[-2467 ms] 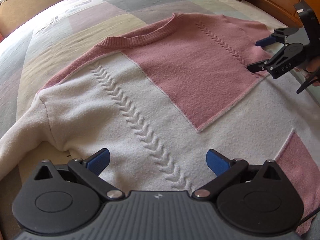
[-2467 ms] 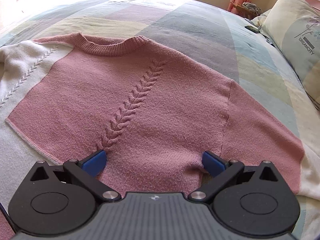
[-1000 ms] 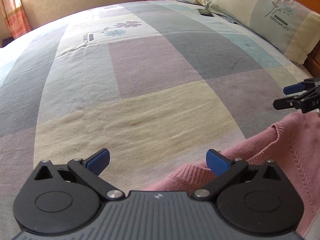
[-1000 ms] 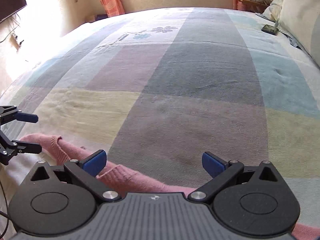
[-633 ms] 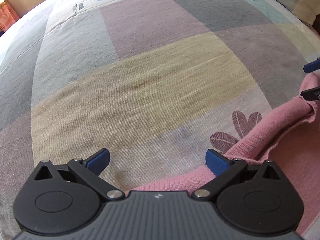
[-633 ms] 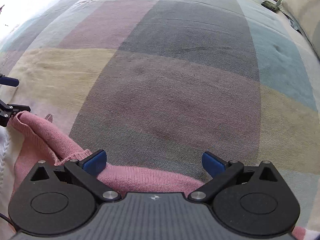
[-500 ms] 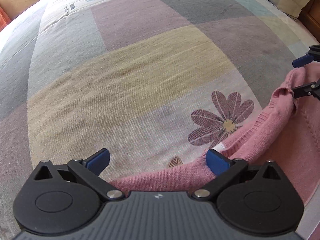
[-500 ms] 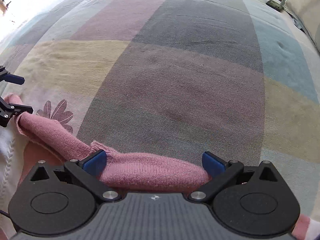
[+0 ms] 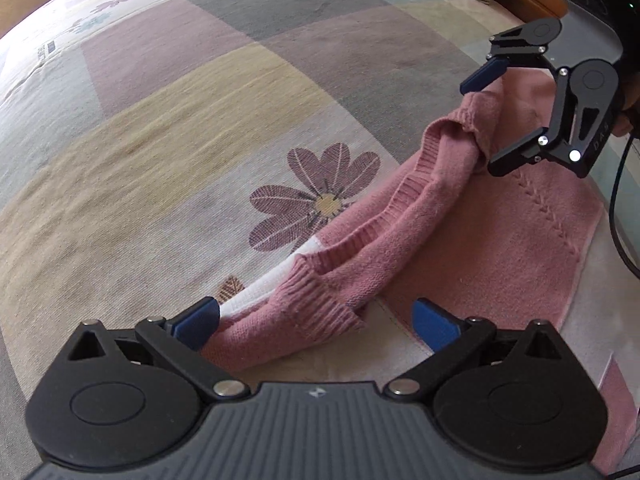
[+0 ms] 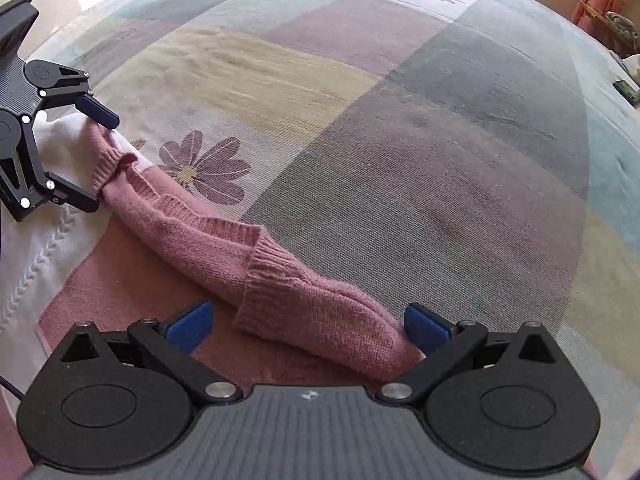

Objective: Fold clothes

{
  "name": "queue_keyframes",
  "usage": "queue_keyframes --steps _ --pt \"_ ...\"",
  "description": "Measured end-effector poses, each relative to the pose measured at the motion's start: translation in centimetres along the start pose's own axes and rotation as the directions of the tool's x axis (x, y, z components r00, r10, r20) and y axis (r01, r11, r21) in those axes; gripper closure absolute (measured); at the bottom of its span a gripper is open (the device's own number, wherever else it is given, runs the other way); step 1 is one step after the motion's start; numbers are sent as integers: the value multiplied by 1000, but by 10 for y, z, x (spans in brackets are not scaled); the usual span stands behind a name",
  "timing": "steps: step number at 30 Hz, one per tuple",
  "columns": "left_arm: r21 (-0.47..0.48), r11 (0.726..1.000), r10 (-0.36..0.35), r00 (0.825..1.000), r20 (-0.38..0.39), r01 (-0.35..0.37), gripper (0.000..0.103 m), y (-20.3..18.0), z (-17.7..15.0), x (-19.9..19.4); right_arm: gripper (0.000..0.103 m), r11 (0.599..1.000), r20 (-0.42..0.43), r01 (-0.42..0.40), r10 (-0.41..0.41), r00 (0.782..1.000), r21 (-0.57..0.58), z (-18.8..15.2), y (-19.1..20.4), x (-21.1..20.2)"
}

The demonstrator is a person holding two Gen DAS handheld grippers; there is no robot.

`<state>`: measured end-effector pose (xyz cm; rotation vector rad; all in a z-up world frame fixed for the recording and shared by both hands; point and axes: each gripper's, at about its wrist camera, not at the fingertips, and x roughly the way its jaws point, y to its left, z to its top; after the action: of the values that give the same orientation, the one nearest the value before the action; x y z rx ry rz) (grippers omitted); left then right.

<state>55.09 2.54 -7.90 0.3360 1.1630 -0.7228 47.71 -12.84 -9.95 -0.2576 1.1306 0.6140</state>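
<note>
- Both hand-held tools are seen with their jaws spread wide: the left gripper (image 9: 316, 320) and the right gripper (image 10: 308, 322) each have sweater cloth lying between the blue pads, and nothing is clamped.
- Between them, the sweater (image 9: 500, 240) is spread on the bedspread (image 10: 400, 140), with its shoulder edge bunched into a raised roll that runs from one tool to the other.
- Ahead of the left gripper and towards its right, the ribbed collar (image 9: 316, 300) is seen doubled over; the white shoulder panel (image 10: 60, 152) lies at that tool's end, the pink at the other.
- The roll's long axis is judged to run side to side between the two tools, while the body of the garment extends back behind them, collar edge foremost.
- Progress is judged early: the top edge appears gathered, but no flat fold is laid and the sleeves are out of view.
- Whether any cloth is pressed against a single pad cannot be told from the distorted edges, perhaps only brushed.
- What is left: closing on the edge, carrying it over the body, then folding the remainder.
</note>
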Motion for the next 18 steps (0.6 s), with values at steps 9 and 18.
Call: queue_keyframes --steps 9,18 --pt "117 988 -98 993 -65 105 1 -8 -7 -9 0 968 -68 -240 235 970 -76 15 4 -9" --pt "145 980 -127 988 -88 139 2 1 10 8 0 933 -147 -337 319 936 -124 26 14 10"
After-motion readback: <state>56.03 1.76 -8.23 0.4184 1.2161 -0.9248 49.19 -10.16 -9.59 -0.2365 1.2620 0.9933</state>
